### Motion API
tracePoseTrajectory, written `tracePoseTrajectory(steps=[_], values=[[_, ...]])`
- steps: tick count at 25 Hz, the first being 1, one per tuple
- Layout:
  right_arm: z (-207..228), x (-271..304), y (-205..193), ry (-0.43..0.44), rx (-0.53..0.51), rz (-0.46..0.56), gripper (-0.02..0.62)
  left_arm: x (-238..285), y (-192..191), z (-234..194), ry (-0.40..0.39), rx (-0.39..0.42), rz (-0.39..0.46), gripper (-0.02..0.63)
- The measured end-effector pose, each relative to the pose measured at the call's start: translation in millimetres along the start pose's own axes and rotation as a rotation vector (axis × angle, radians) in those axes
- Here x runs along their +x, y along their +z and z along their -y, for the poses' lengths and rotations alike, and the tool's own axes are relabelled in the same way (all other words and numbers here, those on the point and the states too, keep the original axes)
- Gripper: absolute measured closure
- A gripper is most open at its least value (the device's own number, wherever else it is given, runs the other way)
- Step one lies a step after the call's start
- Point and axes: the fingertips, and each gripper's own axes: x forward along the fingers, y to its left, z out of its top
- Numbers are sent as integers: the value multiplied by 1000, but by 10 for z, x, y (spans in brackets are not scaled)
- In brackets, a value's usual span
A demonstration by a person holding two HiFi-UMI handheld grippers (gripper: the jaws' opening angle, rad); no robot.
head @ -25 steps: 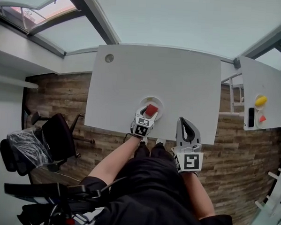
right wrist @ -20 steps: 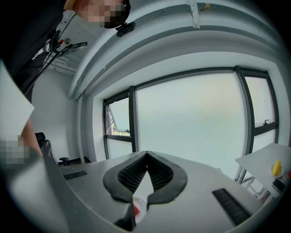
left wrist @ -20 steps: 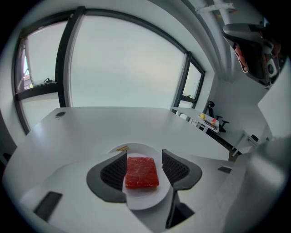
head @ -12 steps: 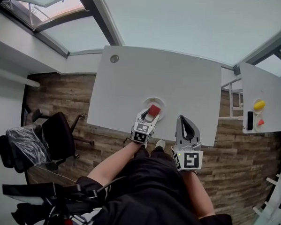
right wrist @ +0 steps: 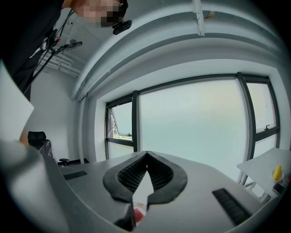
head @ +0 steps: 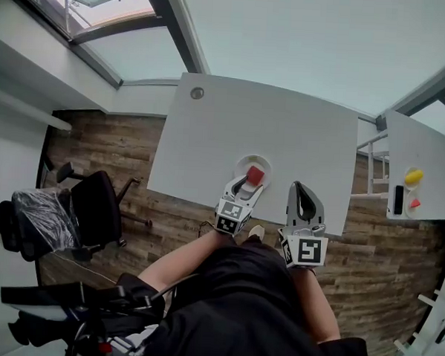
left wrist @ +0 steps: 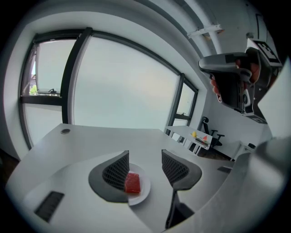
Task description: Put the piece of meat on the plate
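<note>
One red, slab-shaped piece of meat [left wrist: 132, 183] lies flat on one round white plate [left wrist: 144, 189] near the front edge of the smooth white table [head: 284, 132], with broad tabletop beyond it. The left gripper [left wrist: 145, 157] has its two ribbed black pads released and spread apart, and the meat lies just beside the left pad. The right gripper [right wrist: 146, 154] is clenched tip to tip on nothing, at the table's front edge to the right of the plate.

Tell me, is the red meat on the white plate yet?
Yes, that part looks done: the red block of meat lies on the round white plate. Nothing is held: the left gripper has its jaws apart over the plate, and the right gripper is shut and empty. What's left, probably: just pulling the left gripper away.
</note>
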Motion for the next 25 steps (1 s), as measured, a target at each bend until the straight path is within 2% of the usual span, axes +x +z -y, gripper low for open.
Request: tracePoseTrajectory(steps=[4,11,14,17,23,25], values=[[-80,-7,113,5,-6,31,591,-155,155,89,-9,-3,26,376],[-176,-2,204,14,-15,58,591,-407,654,259,-12,17,148,391],[-247,-31,211,26,-16,58,591,-602,878,282,15,59,203,421],[-273,-32,183,34,-4,55,591,-758,1074,244,32,27,283,554],[-298,-110,160,33,-2,49,591,-936,1142,167,63,-9,311,565],[-284,-136,145,31,7,44,592,-980,1158,179,69,3,318,566]])
